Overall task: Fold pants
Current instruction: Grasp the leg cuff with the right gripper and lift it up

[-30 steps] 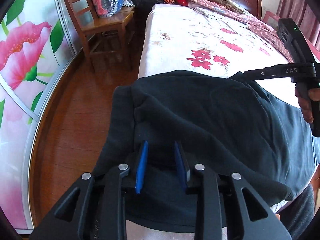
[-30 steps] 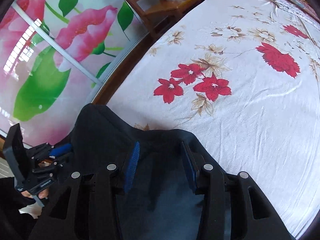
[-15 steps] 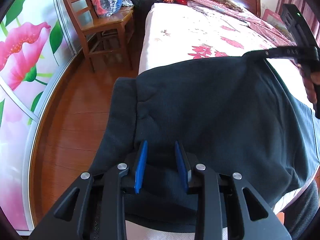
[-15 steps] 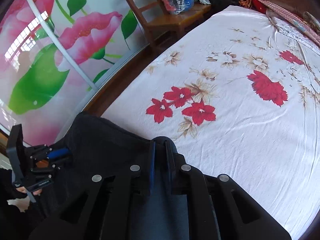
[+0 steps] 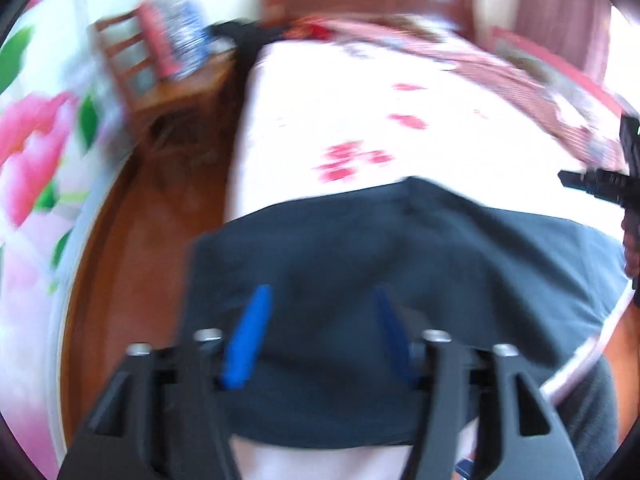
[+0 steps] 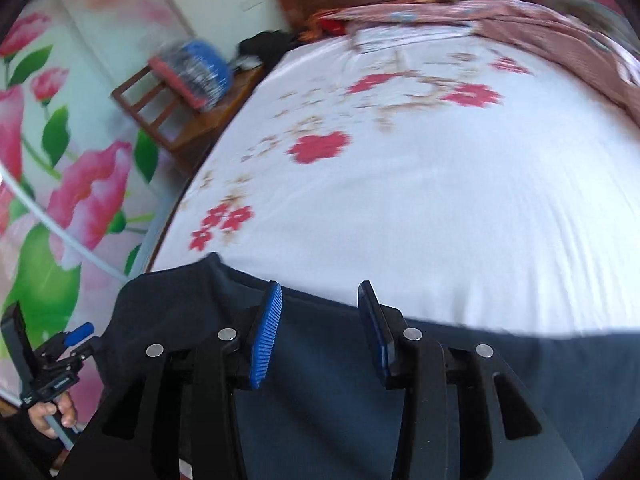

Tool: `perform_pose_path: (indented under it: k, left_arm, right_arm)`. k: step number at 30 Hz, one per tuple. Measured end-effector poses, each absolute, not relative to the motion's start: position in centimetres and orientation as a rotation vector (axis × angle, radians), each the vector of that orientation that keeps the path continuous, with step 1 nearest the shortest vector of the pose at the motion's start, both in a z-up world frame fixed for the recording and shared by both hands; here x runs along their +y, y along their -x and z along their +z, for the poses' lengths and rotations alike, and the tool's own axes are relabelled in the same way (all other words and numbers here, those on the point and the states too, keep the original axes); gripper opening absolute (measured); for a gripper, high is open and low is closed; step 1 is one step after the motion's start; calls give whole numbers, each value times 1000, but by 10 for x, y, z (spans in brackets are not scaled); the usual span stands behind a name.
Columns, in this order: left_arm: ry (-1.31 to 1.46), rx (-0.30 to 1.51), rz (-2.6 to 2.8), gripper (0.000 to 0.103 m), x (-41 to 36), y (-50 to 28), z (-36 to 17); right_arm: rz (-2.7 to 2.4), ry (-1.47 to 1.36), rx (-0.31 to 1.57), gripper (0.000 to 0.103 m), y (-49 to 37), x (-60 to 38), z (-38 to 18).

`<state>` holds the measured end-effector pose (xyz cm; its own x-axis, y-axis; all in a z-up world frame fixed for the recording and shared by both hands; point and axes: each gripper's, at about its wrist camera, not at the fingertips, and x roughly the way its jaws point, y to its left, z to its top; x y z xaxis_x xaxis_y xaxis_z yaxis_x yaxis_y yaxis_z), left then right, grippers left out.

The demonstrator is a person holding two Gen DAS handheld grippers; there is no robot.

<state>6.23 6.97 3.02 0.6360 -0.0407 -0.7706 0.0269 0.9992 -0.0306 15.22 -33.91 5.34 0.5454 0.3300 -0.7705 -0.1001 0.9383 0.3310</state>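
Note:
The dark navy pants [image 5: 400, 248] lie folded at the near edge of the bed, also in the right wrist view [image 6: 320, 392]. My left gripper [image 5: 320, 304] is open, its blue pads spread above the cloth and holding nothing. My right gripper [image 6: 320, 300] is open too, just over the pants' far edge, empty. The right gripper shows at the right rim of the left wrist view [image 5: 600, 184]; the left gripper shows at the lower left of the right wrist view [image 6: 56, 360]. Both views are blurred by motion.
The bed [image 6: 440, 200] has a white sheet with red flowers, a pink quilt [image 6: 540, 28] and a wooden headboard at the far end. A wooden chair [image 5: 160, 80] with bagged clothes stands left of the bed. A floral sliding door [image 5: 32, 152] lines the left wall.
Both grippers have opened wide and let go of the pants, which now lie flat on the bed. Both cameras tilted up and pulled back; the right gripper moved away to the right.

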Motion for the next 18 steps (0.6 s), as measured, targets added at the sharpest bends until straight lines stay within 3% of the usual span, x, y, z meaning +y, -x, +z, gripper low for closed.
perform_pose_path:
  k: [4, 6, 8, 18]
  left_arm:
    - [-59, 886, -190, 71, 3, -87, 16]
    - [-72, 932, -226, 71, -18, -99, 0]
    - [-86, 992, -214, 71, -31, -104, -17]
    - [-209, 1059, -148, 71, -38, -93, -43]
  right_arm:
    - [-91, -561, 942, 40, -72, -484, 36]
    - [-239, -681, 881, 48, -33, -540, 28]
    - [-350, -802, 840, 50, -4, -588, 14]
    - [-378, -1148, 717, 50, 2, -665, -39]
